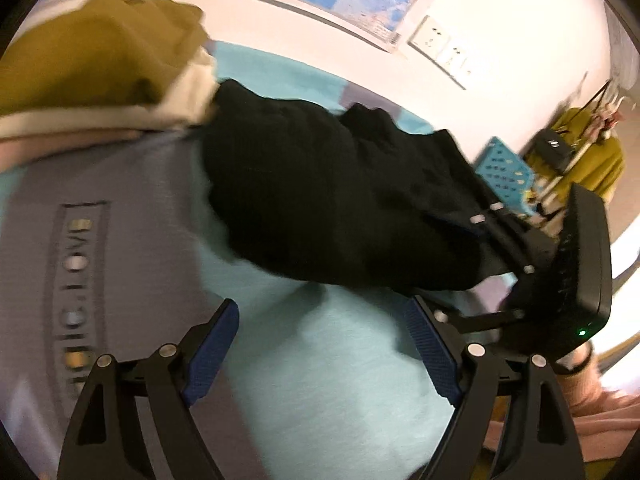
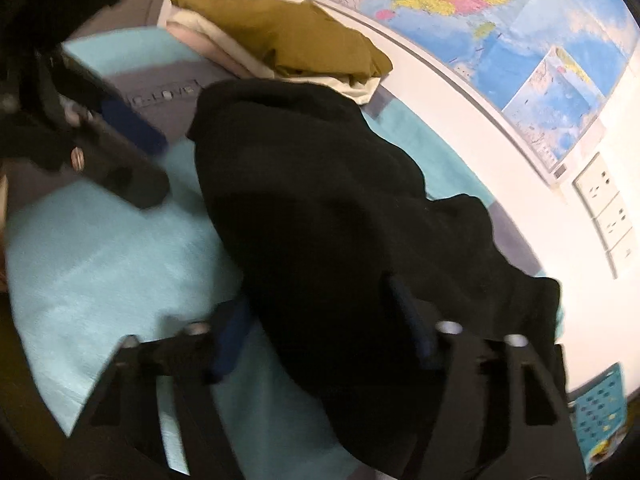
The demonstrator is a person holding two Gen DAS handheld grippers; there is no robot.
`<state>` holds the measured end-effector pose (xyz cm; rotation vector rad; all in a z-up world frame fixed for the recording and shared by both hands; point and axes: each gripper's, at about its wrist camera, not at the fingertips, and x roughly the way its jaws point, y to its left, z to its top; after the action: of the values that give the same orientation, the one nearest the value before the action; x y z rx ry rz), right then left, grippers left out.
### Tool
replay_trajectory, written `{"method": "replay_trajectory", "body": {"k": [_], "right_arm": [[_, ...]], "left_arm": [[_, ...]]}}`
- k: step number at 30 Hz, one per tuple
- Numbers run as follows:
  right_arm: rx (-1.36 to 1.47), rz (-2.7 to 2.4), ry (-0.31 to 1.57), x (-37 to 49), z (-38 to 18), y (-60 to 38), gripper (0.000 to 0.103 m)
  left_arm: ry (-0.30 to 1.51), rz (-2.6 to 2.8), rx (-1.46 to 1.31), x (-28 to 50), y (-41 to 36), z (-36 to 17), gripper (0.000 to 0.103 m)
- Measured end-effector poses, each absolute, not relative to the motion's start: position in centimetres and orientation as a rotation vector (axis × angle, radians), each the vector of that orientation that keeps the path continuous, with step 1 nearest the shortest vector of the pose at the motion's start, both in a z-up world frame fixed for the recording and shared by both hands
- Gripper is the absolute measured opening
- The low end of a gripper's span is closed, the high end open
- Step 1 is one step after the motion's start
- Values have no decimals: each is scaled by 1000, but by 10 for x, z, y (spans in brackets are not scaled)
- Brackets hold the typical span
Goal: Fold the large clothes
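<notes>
On the turquoise bedspread point(image 2: 92, 248) lies the black garment point(image 2: 320, 208), bunched in a long heap across the middle of the bed. My right gripper point(image 2: 320, 328) straddles its near end: black cloth fills the space between my blue pads point(image 2: 412, 320), but blur keeps me from telling whether they press on it. My left gripper point(image 1: 320, 344) hangs over bare bedspread just beside the garment, jaws wide apart, nothing between them. A grey panel with lettering point(image 1: 76, 272) lies left of the heap. Behind it, a folded stack topped by an olive piece point(image 2: 288, 36) sits against the wall, under a map point(image 2: 500, 20).
</notes>
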<state>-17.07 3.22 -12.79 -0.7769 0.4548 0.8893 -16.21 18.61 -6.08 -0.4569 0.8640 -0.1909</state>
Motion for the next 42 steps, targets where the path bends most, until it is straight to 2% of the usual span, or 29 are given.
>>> {"method": "replay_trajectory", "body": {"k": [1, 2, 7, 10, 12, 14, 15, 19, 20, 22, 25, 27, 29, 32, 36, 38, 42], "right_arm": [[-714, 900, 475, -166, -121, 28, 28], [-647, 924, 497, -160, -113, 24, 23], [-362, 987, 595, -131, -92, 6, 22], [-343, 992, 618, -130, -98, 9, 24], [-306, 998, 640, -130, -100, 7, 27], [-251, 1012, 662, -133, -98, -3, 40], [-212, 1019, 673, -133, -97, -9, 42], [44, 1109, 763, -134, -95, -63, 59], [106, 1109, 784, -134, -96, -79, 70], [221, 1052, 834, -131, -103, -116, 77], [405, 920, 904, -126, -124, -172, 79], [528, 778, 961, -120, -145, -205, 79], [601, 726, 947, -118, -152, -221, 73], [638, 693, 910, -109, -149, -226, 81], [597, 598, 898, -86, -149, -211, 81], [597, 552, 874, -79, -150, -205, 88], [630, 456, 815, -67, -150, -197, 93]], "left_arm": [[867, -214, -471, -160, 184, -62, 82], [871, -237, -487, -155, 182, -63, 83], [853, -289, -598, -129, 179, -65, 84], [787, -285, -721, -117, 191, -67, 84], [761, -301, -831, -110, 201, -72, 84], [753, -322, -919, -103, 208, -78, 84], [743, -311, -936, -101, 209, -78, 84], [777, -247, -888, -87, 202, -75, 83], [787, -233, -869, -82, 199, -73, 83], [817, -186, -795, -74, 192, -72, 79], [812, -151, -757, -71, 188, -72, 71], [822, -130, -739, -71, 188, -72, 62], [828, -119, -713, -74, 189, -72, 60], [838, -102, -672, -76, 188, -72, 59], [851, -109, -668, -76, 193, -72, 60], [851, -110, -667, -76, 193, -72, 60], [856, -110, -652, -76, 193, -72, 62]]}}
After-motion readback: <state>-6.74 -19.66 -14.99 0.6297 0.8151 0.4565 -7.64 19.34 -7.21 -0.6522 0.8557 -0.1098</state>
